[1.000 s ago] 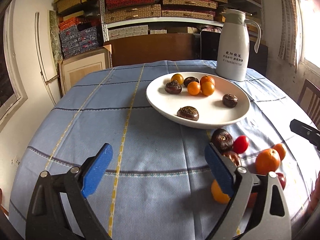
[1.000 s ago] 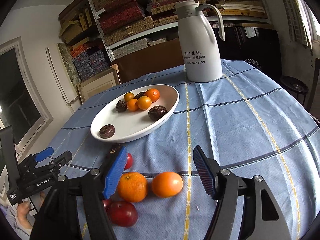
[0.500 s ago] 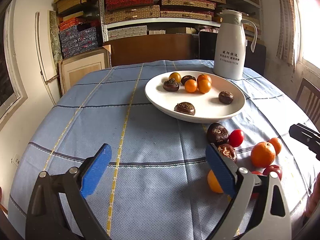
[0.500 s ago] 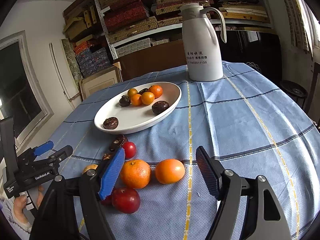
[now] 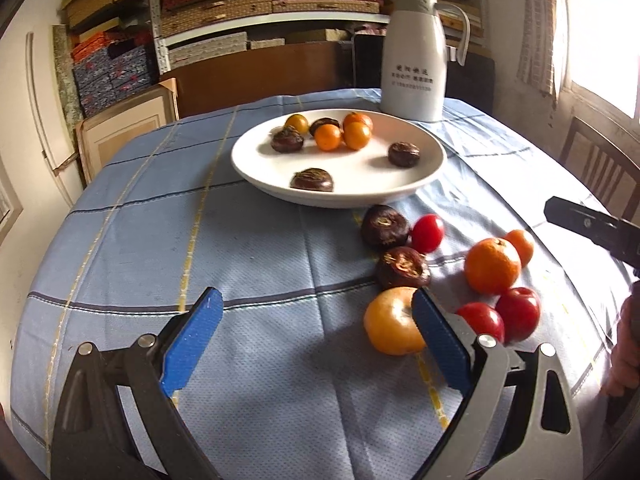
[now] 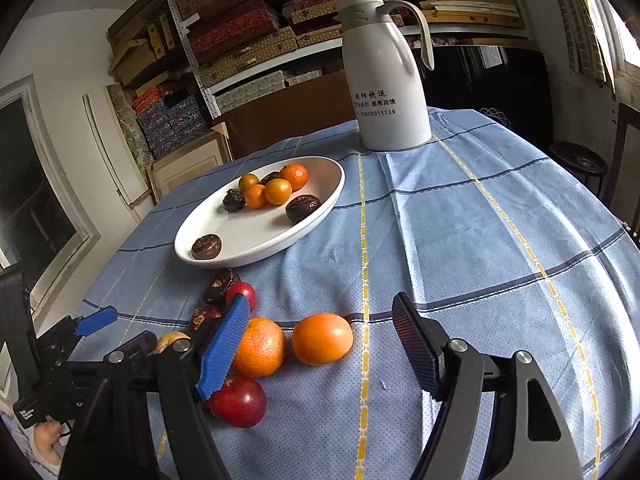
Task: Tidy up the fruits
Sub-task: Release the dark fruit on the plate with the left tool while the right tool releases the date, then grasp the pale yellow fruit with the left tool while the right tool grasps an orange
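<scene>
Fruits loose on blue tablecloth [image 5: 248, 248] near white plate [image 5: 400, 194]: mandarin [image 6: 259, 346], orange [image 6: 322, 338], red plum [image 6: 237, 401]. Left gripper [image 5: 316, 334] spread, empty, beside yellow fruit [image 5: 392, 322]. Right gripper [image 6: 320, 344] spread over orange, not touching.

Several fruits are held in the plate [image 5: 434, 160], more are scattered before it, and the jug [image 6: 386, 80] is set behind.

The left gripper [image 5: 316, 336] has drawn back from the white plate [image 5: 424, 178], still open.
</scene>
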Available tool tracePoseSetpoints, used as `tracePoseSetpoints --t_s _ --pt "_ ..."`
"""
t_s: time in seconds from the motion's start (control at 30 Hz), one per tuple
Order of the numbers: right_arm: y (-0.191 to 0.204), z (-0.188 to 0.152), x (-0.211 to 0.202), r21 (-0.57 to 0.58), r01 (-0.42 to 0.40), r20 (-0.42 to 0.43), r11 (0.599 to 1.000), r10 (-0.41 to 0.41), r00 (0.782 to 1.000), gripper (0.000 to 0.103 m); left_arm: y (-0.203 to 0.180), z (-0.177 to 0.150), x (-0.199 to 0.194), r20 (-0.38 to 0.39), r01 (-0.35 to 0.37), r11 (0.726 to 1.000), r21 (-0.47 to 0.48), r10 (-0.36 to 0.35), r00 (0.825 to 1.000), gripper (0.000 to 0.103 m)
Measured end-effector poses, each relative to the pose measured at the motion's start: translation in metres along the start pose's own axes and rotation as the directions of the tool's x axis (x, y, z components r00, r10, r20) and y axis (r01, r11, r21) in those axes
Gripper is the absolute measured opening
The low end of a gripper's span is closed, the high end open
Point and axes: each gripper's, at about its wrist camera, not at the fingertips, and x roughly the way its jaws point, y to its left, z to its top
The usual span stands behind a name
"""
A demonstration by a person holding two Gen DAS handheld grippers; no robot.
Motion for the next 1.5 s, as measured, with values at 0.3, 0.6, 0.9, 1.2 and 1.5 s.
tracePoseSetpoints --t_s 0.3,0.6,0.9,1.2,1.5 --pt "-0.002 0.001 0.001 0.013 -0.002 -0.005 1.0 0.003 1.0 0.078 -0.015 -0.003 0.012 -0.068 0.06 0.997 0.057 -0.056 0.996 0.094" --pt "-0.005 0.001 0.003 0.026 0.0 -0.017 1.0 0.0 1.0 0.078 -0.012 -0.004 0.021 -0.105 0.151 0.988 0.029 -0.147 0.983 0.081" --pt "-0.007 0.002 0.006 0.033 0.001 -0.028 0.999 0.0 1.0 0.078 -0.021 -0.005 0.02 -0.117 0.277 0.96 0.034 -0.272 0.955 0.047" --pt "-0.017 0.002 0.01 0.07 0.015 -0.046 0.997 -0.012 0.999 0.078 -0.004 -0.003 0.01 -0.066 0.156 0.988 0.004 -0.155 0.986 0.04" --pt "-0.014 -0.004 0.029 0.034 0.053 -0.139 0.998 -0.048 0.989 0.064 0.034 -0.003 0.018 -0.083 0.057 0.99 -0.128 -0.068 0.994 0.04"
